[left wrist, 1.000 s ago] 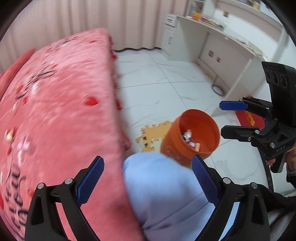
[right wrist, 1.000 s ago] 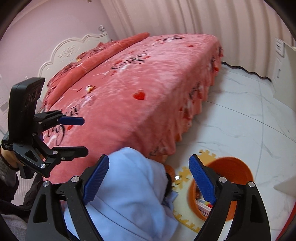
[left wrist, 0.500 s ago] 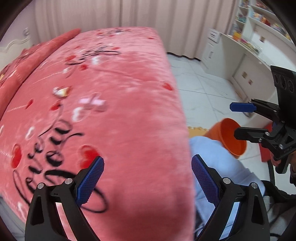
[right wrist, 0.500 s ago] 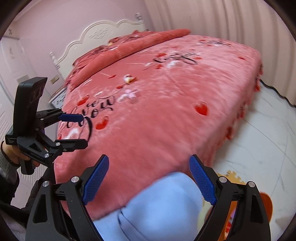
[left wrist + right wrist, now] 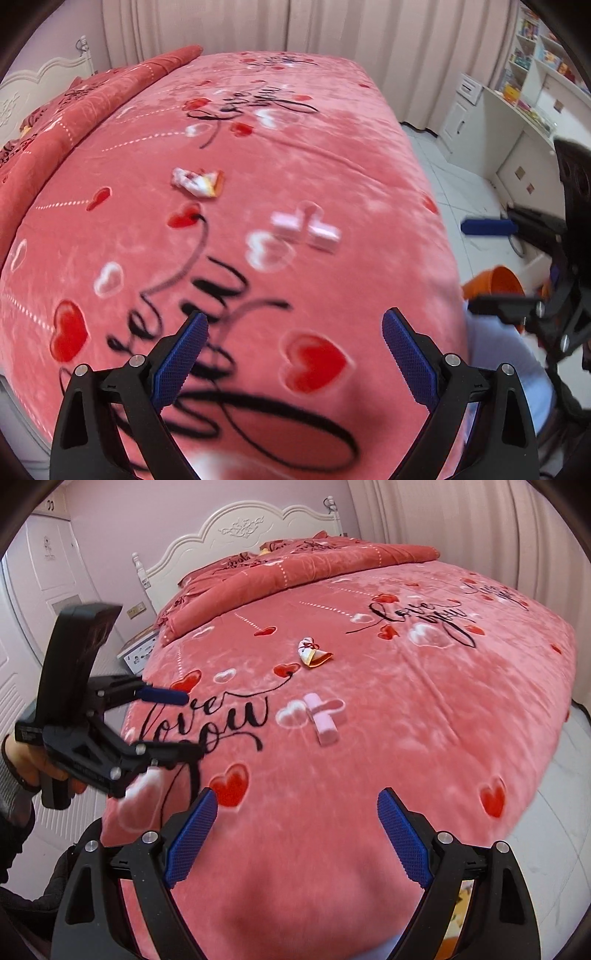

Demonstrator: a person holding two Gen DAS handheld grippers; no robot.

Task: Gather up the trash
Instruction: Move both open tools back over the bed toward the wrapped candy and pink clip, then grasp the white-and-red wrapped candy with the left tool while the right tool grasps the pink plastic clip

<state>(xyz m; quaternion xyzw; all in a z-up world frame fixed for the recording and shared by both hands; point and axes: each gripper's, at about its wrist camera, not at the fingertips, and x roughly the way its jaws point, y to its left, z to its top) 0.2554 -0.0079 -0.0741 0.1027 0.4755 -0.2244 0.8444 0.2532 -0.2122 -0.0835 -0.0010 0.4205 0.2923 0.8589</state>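
A crumpled white, red and orange wrapper (image 5: 198,181) lies on the pink heart-print bedspread (image 5: 332,155); it also shows in the right wrist view (image 5: 314,652). A pale pink packet (image 5: 306,229) lies nearer the bed's near edge, also in the right wrist view (image 5: 323,722). The orange bin (image 5: 495,286) stands on the floor to the right of the bed, partly hidden. My left gripper (image 5: 295,350) is open and empty above the bed's near end. My right gripper (image 5: 295,830) is open and empty too, beside it.
A folded red quilt (image 5: 295,572) and white headboard (image 5: 240,531) are at the far end. A white desk with shelves (image 5: 517,110) stands to the right across the tiled floor (image 5: 454,177). My light blue knee (image 5: 506,358) is by the bin.
Both grippers have swung up from the floor and bin to face the bed top. The wrapper and pink packet have come into view. Both grippers stay open.
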